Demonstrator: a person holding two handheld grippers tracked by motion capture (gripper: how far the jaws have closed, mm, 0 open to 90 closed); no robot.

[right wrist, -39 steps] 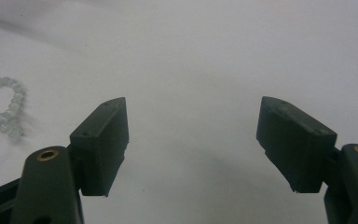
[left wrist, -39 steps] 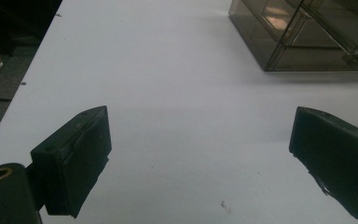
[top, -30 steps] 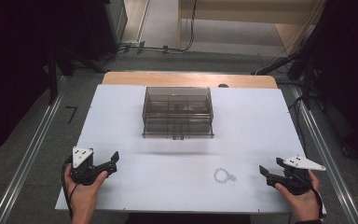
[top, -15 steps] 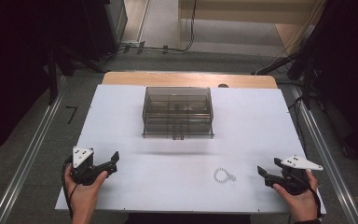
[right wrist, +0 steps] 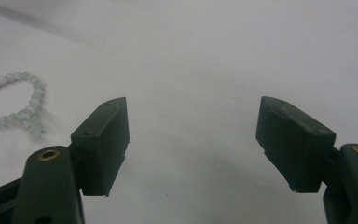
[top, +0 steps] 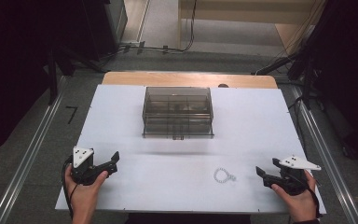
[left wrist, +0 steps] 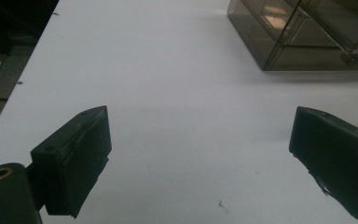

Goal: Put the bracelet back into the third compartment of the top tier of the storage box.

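A small bracelet of pale translucent beads point(top: 224, 176) lies on the white table point(top: 242, 140), front right of centre. In the right gripper view the bracelet point(right wrist: 14, 102) sits off to the left of the jaws. My right gripper point(top: 266, 170) rests near the front right corner, a short way right of the bracelet, its jaws wide apart with nothing between them point(right wrist: 192, 140). My left gripper point(top: 113, 161) rests near the front left corner, open and empty point(left wrist: 200, 154). A smoky clear plastic organiser box point(top: 177, 112) with drawers stands at the table's middle back.
The box's near corner and latch point(left wrist: 307, 37) show at the upper right in the left gripper view. A wooden strip point(top: 189, 79) borders the table's far edge. Metal rails point(top: 32, 154) run on the floor along both sides, with cables beyond.
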